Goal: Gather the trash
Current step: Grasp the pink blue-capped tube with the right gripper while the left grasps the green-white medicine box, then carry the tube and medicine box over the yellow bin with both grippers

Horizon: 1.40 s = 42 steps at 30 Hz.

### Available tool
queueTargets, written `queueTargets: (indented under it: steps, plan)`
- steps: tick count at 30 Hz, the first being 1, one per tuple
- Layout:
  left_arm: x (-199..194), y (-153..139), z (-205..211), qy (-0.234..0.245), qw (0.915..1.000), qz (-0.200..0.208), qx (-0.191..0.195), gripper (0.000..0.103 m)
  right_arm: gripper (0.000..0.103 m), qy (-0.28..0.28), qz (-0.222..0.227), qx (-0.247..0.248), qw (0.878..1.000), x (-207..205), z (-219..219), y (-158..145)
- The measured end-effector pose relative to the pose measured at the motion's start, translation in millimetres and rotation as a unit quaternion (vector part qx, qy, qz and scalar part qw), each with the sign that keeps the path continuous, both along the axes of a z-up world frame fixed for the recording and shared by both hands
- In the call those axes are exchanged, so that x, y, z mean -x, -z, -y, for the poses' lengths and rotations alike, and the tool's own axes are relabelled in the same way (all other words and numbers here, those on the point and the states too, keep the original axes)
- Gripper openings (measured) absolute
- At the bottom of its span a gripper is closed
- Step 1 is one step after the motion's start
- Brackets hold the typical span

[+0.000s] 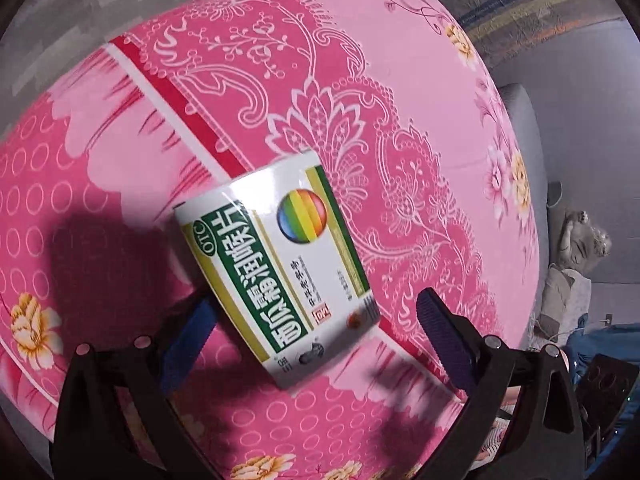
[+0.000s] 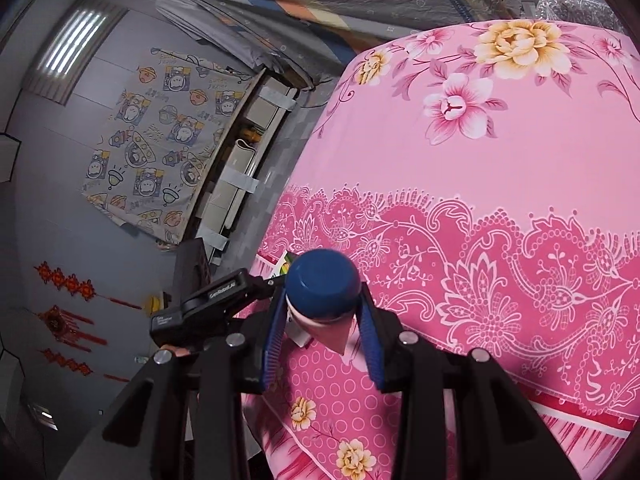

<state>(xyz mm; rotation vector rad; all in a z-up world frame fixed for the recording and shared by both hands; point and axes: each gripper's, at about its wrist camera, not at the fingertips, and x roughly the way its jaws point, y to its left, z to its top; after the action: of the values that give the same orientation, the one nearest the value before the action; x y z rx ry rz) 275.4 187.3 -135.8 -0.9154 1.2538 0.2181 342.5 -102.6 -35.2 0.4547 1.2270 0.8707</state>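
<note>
Pink flowered bedsheet (image 1: pixel 400 80) is seen under both grippers. A medicine box (image 1: pixel 276 264) lies flat on it, between the wide-open jaws of the left gripper (image 1: pixel 316 336), not yet touched. A blue-capped bottle (image 2: pixel 324 288) is held in the right gripper (image 2: pixel 324 320). The box should be centred, then its long sides pinched.

White-green medicine box (image 1: pixel 276 276) flat on pink bedsheet (image 1: pixel 400 80); blue-capped bottle (image 2: pixel 324 286) clamped, lifted.
</note>
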Motion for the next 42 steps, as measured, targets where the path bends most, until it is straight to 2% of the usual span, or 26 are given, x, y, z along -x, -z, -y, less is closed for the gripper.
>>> queueTargets:
  steps: [1, 2, 3, 5, 10, 14, 17, 21, 24, 26, 27, 31, 32, 33, 35, 42]
  plan:
    - [-2, 1, 0, -0.002, 1.0000, -0.005, -0.002, 0.092, 0.033, 0.003, -0.001, -0.002, 1.000, -1, 3, -1]
    - [-3, 2, 0, -0.003, 0.9999, -0.012, -0.008, 0.088, 0.033, 0.004, -0.001, -0.005, 1.000, -1, 5, -1]
    - [-4, 2, -1, -0.003, 0.9997, -0.019, -0.016, 0.079, 0.033, 0.006, -0.001, -0.008, 1.000, -1, 7, -3]
    - [-6, 1, -2, -0.004, 0.9990, -0.027, -0.035, 0.072, 0.033, 0.009, 0.000, -0.012, 1.000, -2, 11, -5]
    - [-4, -4, -4, -0.003, 0.9989, -0.005, -0.048, 0.063, 0.033, 0.013, -0.001, -0.020, 1.000, 4, 15, -8]
    - [16, -15, -8, 0.004, 0.9988, 0.027, -0.041, 0.059, 0.033, 0.019, 0.006, -0.016, 1.000, 14, 24, -17]
    - [40, -35, -4, 0.018, 0.9966, 0.067, -0.044, 0.059, 0.033, 0.026, 0.014, -0.016, 0.999, 24, 33, -25]
    - [72, -63, 17, 0.053, 0.9865, 0.124, -0.092, 0.059, 0.033, 0.029, 0.016, -0.013, 0.999, 44, 46, -27]
    - [96, -88, 46, 0.089, 0.9692, 0.173, -0.151, 0.059, 0.033, 0.040, 0.019, -0.012, 0.999, 68, 66, -26]
    - [113, -108, 70, 0.113, 0.9519, 0.207, -0.196, 0.059, 0.033, 0.055, 0.025, -0.019, 0.998, 87, 86, -28]
    - [117, -114, 79, 0.121, 0.9456, 0.219, -0.208, 0.059, 0.033, 0.071, 0.029, -0.026, 0.997, 98, 101, -30]
    - [137, -148, 125, 0.168, 0.9087, 0.283, -0.257, 0.060, 0.033, 0.129, 0.048, -0.051, 0.989, 133, 157, -39]
    - [140, -155, 139, 0.181, 0.8987, 0.299, -0.266, 0.060, 0.033, 0.146, 0.055, -0.055, 0.986, 143, 173, -41]
    - [142, -159, 148, 0.190, 0.8924, 0.308, -0.269, 0.060, 0.033, 0.161, 0.059, -0.058, 0.984, 151, 186, -43]
    - [146, -170, 179, 0.220, 0.8721, 0.336, -0.280, 0.060, 0.033, 0.196, 0.069, -0.062, 0.976, 170, 218, -46]
    - [152, -189, 263, 0.302, 0.8185, 0.404, -0.276, 0.060, 0.033, 0.301, 0.107, -0.068, 0.945, 238, 305, -58]
